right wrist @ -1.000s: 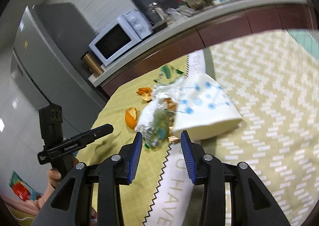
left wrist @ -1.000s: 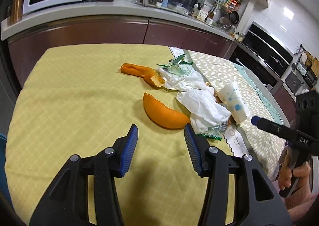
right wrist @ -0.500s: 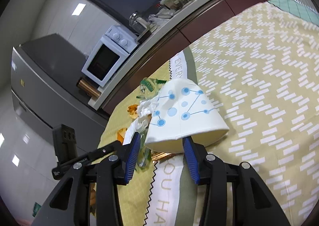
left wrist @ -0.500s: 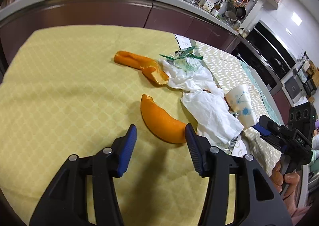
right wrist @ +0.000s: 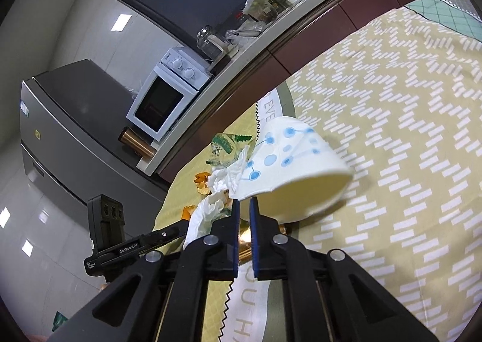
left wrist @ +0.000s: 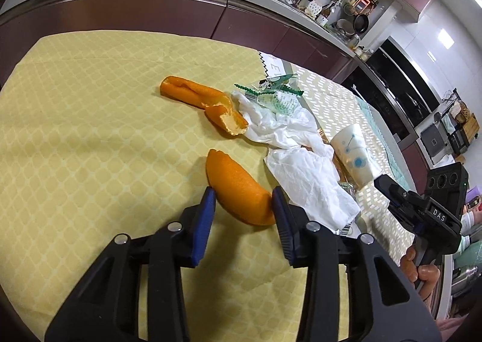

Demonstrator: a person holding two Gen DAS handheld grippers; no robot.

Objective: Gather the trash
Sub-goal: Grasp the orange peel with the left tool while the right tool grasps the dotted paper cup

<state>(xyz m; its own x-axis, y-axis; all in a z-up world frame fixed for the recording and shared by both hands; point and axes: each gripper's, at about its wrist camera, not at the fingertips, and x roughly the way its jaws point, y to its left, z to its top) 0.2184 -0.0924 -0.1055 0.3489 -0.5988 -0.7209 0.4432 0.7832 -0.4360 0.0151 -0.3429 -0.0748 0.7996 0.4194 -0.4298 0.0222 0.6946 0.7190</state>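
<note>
Closing around the near orange peel wedge [left wrist: 238, 188] on the yellow quilted tablecloth [left wrist: 90, 146]: left gripper [left wrist: 243, 200], blue pads [left wrist: 205, 221] flanking the wedge's near end, the right pad touching or almost touching it, the left pad just short of it, so not yet clamping. Lying farther back, a second, longer curl of orange peel [left wrist: 205, 101], touching crumpled white tissue [left wrist: 283, 128]. Resting against that tissue, a torn green-and-clear wrapper [left wrist: 277, 95]. Spreading just right of the wedge, another white tissue [left wrist: 313, 185].

Pinching the rim of the white paper cup [right wrist: 295, 161] with blue dot print: right gripper [right wrist: 244, 206], jaws clenched nearly together on the cup's edge. Tipping on its side, mouth toward the camera, the cup, over the seam between the yellow cloth and the chevron-patterned cloth [right wrist: 406, 131]. Showing in the left wrist view too, the same cup [left wrist: 352, 155], beside the tissues, with the right gripper's body in a person's hand [left wrist: 421, 269] at the frame's right edge. Standing behind, a white microwave [right wrist: 168, 92] on the counter.
</note>
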